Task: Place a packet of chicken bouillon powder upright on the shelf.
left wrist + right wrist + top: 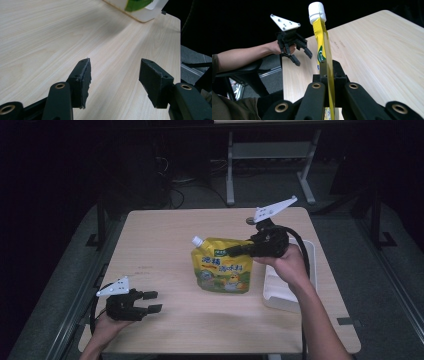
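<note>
Pinching the upper edge of a yellow spouted refill pouch (221, 265), the right gripper (235, 251) is holding the pack upright near the middle of the bench (165, 240), its jaws pressed together on the thin film just below the white screw cap (317, 11). In the right gripper view the pouch (325, 62) is rising edge-on between the two black jaws, the cap sitting at twelve o'clock above them. The left gripper (152, 301) is resting at about eight o'clock from the pouch, well apart from it and low over the bench, jaws spread and holding nothing; bare wood grain is showing between its pads (82, 80) in the left gripper view. A white tray (280, 292) is lying at roughly four o'clock from the pouch, near the bench's right edge, partly behind the person's right hand (290, 265).

Judging from the frames, the pick-up is looking done: the pouch is gripped and standing clear of the tray rather than lying in it. Whether its base is touching the bench cannot be told. What is left appears to be the placing or the handover, with the open left gripper perhaps waiting to take a share of the work.

On the pouch's face, large blue characters are running across a yellow field, with a small green badge at the top and a cartoon figure below; the script is too small and soft to read, and no brand can be made out.
</note>
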